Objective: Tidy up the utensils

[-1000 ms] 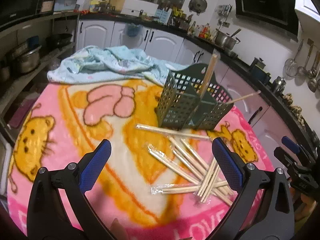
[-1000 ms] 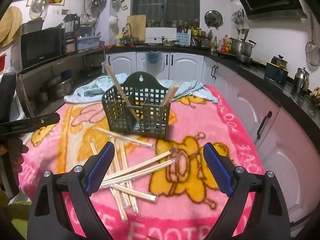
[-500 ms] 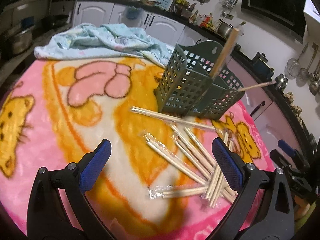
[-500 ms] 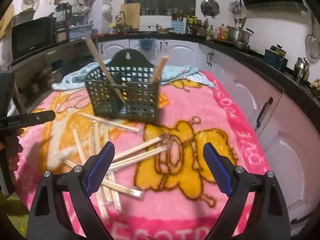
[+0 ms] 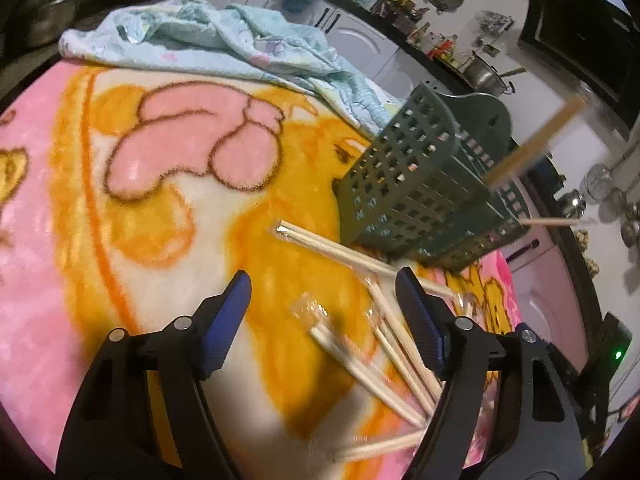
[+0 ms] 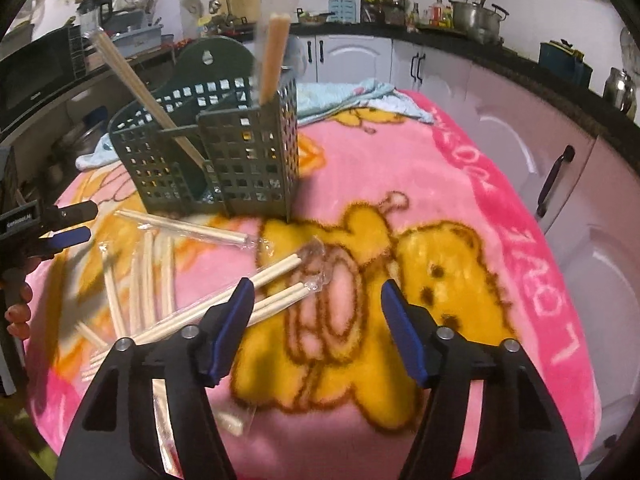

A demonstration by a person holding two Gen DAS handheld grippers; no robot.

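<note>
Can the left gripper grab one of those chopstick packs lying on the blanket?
Probably yes. The left gripper is open, low over the blanket, and a wrapped chopstick pack lies right between its jaws with nothing covering it. The green basket stands farther back, out of the way.

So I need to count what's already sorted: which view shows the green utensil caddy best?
The right wrist view: the green utensil caddy faces the camera, its compartments and two standing chopstick pairs visible. The left wrist view shows it obliquely, blurred, with the compartments' insides hidden.
</note>
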